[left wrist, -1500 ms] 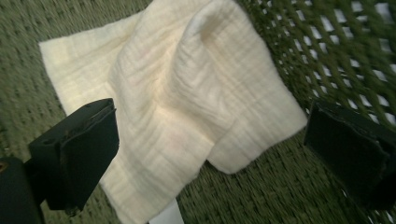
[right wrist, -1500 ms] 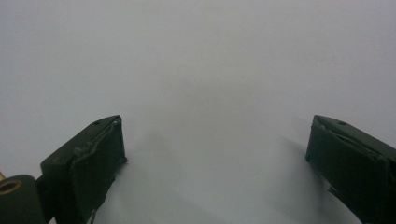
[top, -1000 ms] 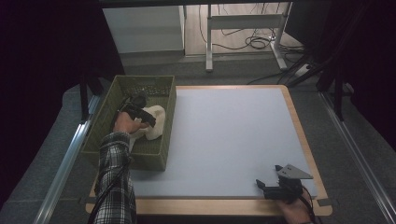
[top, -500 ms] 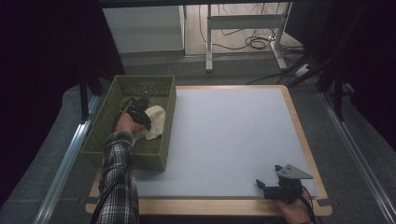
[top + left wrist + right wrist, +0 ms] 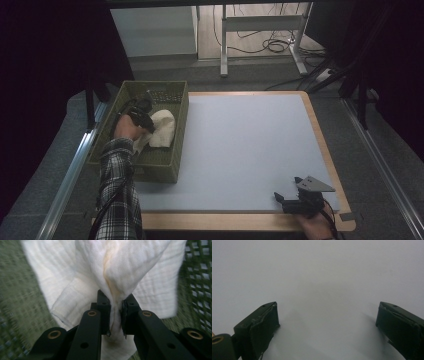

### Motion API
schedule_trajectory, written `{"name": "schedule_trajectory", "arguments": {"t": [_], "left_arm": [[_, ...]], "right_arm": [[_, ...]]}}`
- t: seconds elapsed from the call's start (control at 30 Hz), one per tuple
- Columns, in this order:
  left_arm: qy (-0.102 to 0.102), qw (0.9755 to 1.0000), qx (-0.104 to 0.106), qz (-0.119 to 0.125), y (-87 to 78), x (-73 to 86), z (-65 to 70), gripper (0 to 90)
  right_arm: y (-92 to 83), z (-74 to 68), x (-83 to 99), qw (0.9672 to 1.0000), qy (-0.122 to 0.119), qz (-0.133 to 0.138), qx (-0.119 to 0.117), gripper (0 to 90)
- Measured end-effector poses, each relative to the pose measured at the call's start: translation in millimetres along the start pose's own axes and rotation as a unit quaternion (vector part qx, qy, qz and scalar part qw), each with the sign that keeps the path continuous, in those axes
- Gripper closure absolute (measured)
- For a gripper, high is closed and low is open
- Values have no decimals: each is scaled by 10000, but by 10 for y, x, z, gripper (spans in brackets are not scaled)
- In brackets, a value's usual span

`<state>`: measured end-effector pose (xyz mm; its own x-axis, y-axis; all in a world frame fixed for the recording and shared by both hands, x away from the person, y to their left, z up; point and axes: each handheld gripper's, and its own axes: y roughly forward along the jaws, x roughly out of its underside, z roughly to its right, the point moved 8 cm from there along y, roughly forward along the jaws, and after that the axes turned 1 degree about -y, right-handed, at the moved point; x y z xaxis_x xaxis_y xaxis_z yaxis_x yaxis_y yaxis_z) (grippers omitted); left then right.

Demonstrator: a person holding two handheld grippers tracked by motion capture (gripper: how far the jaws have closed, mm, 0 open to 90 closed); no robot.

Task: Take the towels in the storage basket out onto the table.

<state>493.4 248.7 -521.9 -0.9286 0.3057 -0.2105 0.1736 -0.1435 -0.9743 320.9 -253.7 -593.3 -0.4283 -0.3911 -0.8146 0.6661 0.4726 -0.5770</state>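
Note:
A white cloth lies bunched in the green mesh basket at the table's left. My left gripper is inside the basket, and its jaws have just been closing on a fold of the white cloth. In the left gripper view that fold is pinched between the black pads and the rest hangs spread beyond them. My right gripper rests near the table's front right edge. Its jaws stand wide apart in the right gripper view, its fingertips bare over the pale mat.
The pale blue mat covers the table inside a wooden border. The basket's tall wall stands between the cloth and the mat. A metal rail runs along the table's left side; desk legs and cables sit behind.
My left gripper has shut on the cloth and lifted a little, drawing the cloth up in the basket. The right gripper has stayed where it was.

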Motion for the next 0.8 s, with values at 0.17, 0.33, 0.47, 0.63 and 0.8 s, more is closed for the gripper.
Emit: {"name": "schedule_trajectory", "arguments": {"t": [0.17, 0.33, 0.47, 0.63, 0.8], "left_arm": [[49, 9999, -49, 107, -297, 48, -10, 799], [103, 9997, -170, 168, -571, 99, -32, 798], [130, 9994, -197, 234, -762, 124, -15, 797], [241, 9991, -175, 285, -956, 136, 50, 796], [421, 9986, -174, 280, -1079, 148, 137, 793]], "right_arm": [[0, -1, 1, 10000, 5, -4, 1, 44], [0, -1, 1, 10000, 6, -5, 1, 44], [-1, -3, 1, 10000, 18, -8, 1, 44], [0, -3, 0, 10000, 23, -7, 0, 44], [0, -3, 0, 10000, 22, -7, -1, 44]]}}
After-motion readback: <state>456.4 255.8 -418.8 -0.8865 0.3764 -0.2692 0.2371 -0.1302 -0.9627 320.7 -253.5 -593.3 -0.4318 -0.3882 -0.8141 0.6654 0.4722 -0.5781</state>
